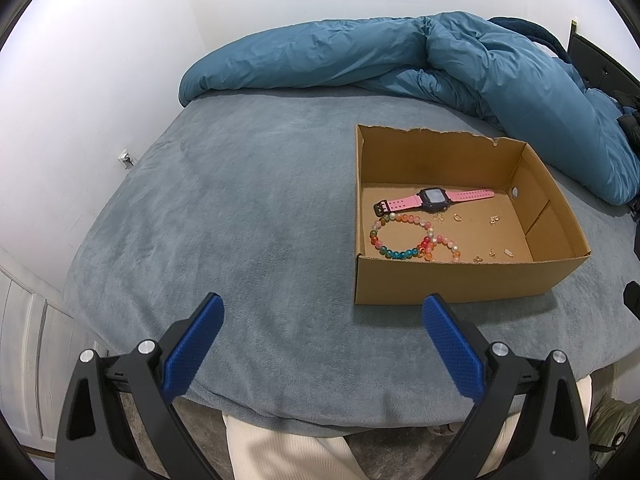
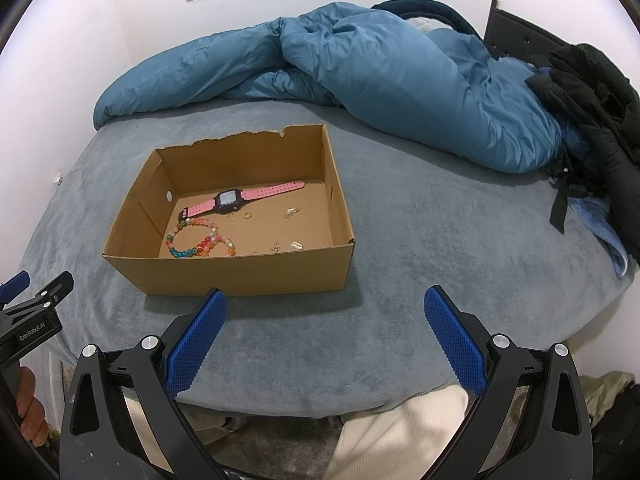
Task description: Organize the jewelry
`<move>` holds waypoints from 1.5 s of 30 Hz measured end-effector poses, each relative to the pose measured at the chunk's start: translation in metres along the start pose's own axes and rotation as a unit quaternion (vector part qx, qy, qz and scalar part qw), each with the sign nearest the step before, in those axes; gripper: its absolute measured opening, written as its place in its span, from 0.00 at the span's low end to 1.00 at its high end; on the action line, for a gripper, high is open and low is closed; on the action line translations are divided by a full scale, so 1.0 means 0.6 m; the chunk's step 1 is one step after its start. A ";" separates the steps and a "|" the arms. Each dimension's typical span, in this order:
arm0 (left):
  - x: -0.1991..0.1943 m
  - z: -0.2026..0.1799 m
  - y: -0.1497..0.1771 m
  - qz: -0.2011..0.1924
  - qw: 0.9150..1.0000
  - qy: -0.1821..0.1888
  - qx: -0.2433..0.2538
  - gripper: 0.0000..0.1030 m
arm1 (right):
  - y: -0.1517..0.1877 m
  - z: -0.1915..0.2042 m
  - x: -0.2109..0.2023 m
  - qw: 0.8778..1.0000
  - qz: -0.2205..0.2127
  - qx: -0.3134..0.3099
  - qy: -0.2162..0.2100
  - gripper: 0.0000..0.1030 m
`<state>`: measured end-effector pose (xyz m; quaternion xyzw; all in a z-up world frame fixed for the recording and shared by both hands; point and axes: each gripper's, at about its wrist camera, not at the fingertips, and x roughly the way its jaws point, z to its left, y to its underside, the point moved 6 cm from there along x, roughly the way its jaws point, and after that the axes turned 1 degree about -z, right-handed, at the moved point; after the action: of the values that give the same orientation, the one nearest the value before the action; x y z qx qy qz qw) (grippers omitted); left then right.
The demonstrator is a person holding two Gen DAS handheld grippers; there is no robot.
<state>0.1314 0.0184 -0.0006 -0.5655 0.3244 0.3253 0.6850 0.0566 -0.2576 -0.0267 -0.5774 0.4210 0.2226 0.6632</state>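
An open cardboard box (image 1: 452, 280) stands on the grey bed and also shows in the right wrist view (image 2: 240, 274). Inside lie a pink watch (image 1: 434, 199), also in the right wrist view (image 2: 232, 200), a colourful bead bracelet (image 1: 404, 240), also in the right wrist view (image 2: 200, 240), and several small gold pieces (image 1: 494, 254). My left gripper (image 1: 322, 308) is open and empty, near the bed's front edge, left of the box. My right gripper (image 2: 324, 304) is open and empty, in front of the box's right corner.
A rumpled blue duvet (image 1: 400, 56) lies along the back of the bed (image 1: 240, 208). Black clothing (image 2: 592, 92) is piled at the right. A dark headboard (image 2: 520, 28) is at the far right, the white wall behind. The left gripper's side (image 2: 32, 312) shows at the left in the right wrist view.
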 end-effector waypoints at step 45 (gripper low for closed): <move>0.001 -0.001 0.000 0.000 1.000 -0.001 0.001 0.95 | -0.006 0.005 -0.002 1.000 0.000 -0.001 -0.002 0.92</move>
<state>0.1316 0.0178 -0.0010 -0.5644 0.3245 0.3254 0.6858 0.0600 -0.2555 -0.0237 -0.5775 0.4193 0.2245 0.6636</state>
